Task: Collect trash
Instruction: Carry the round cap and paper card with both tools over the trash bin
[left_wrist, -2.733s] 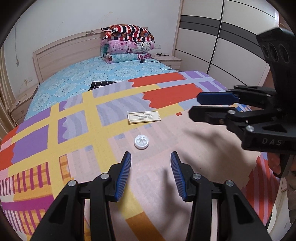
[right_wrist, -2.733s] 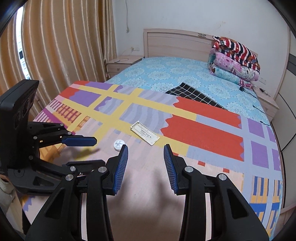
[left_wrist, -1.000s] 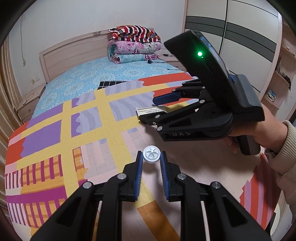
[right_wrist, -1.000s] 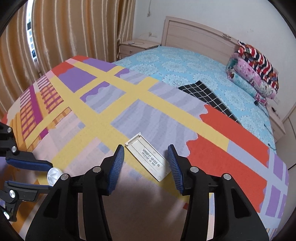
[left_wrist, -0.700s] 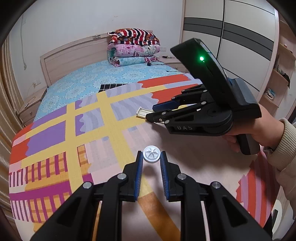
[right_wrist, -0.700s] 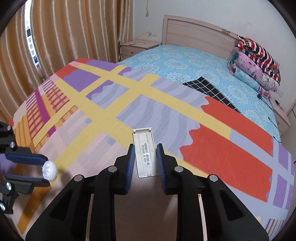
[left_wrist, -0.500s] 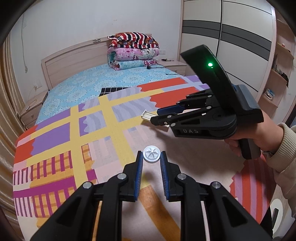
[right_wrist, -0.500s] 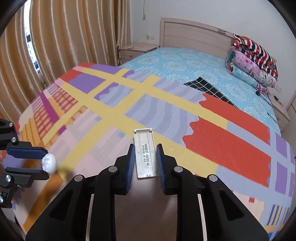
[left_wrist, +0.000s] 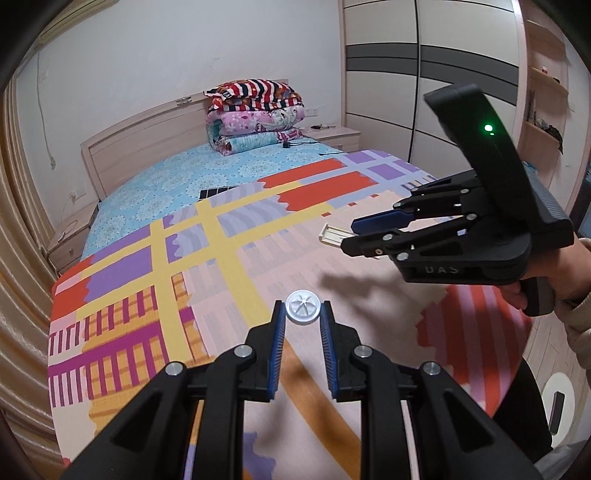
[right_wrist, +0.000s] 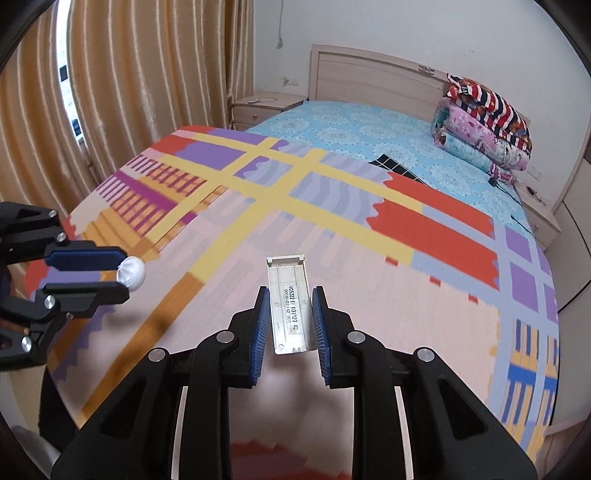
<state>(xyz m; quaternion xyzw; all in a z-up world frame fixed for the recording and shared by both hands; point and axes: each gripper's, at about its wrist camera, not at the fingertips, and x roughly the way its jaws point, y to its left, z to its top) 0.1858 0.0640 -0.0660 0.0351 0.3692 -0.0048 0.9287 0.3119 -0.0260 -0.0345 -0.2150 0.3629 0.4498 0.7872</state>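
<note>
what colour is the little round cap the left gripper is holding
White. The cap shows best in the left wrist view.

The flat white plastic strip (left_wrist: 334, 235) mostly vanishes behind the right gripper (left_wrist: 354, 234); small print on its label (right_wrist: 290, 308) can't be fully read; the patchwork bedspread (right_wrist: 332, 236) looks motion-smeared

Patchwork bedspread (left_wrist: 229, 236) of yellow bands, purple, red and pink blocks; turquoise floral sheet (left_wrist: 177, 173); red-white-navy striped blanket (left_wrist: 255, 94); golden curtains (right_wrist: 147, 92); white cap (left_wrist: 303, 307); blue-padded black gripper fingers (left_wrist: 277, 350).
</note>
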